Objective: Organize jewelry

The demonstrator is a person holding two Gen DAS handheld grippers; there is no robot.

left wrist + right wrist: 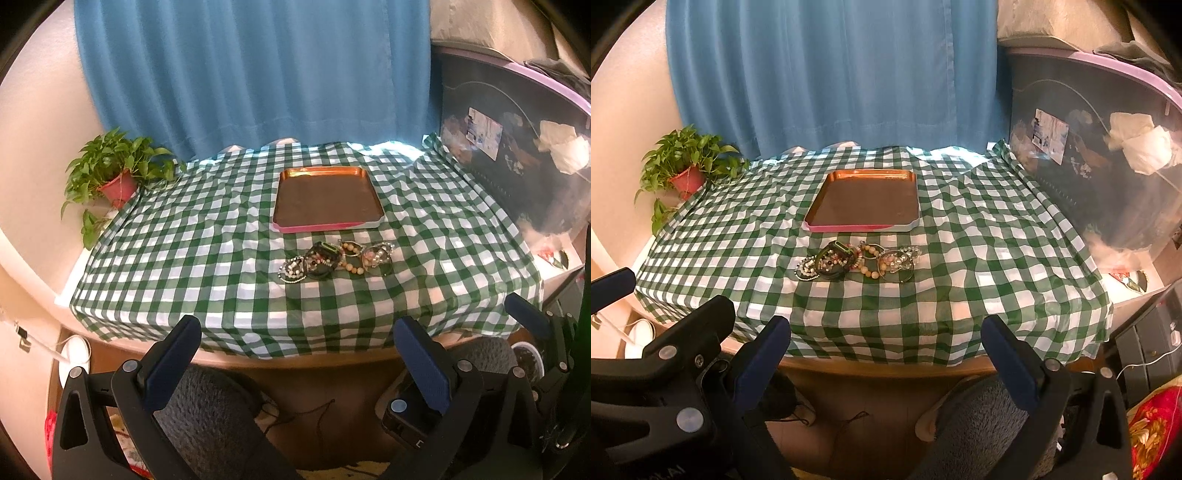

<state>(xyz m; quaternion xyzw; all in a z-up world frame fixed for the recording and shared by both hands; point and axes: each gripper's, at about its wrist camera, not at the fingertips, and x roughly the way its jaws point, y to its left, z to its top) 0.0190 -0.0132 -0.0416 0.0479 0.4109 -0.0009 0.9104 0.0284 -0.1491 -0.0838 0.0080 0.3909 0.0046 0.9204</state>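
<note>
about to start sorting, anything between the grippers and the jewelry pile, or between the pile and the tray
Nothing visible. Only bare checked tablecloth separates both open hand-held grippers from the jewelry pile, and the empty tray sits just behind the pile.

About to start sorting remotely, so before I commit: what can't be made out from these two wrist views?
- Jewelry pile: both views, too small and tangled to count or separate pieces.
- Tray: looks bare, but the dark floor could hide small items.
- Right gripper: open; its base is cut off by the bottom edge.
- Left gripper: same.
- Storage bin: contents blurred by the cloudy wall.
</note>
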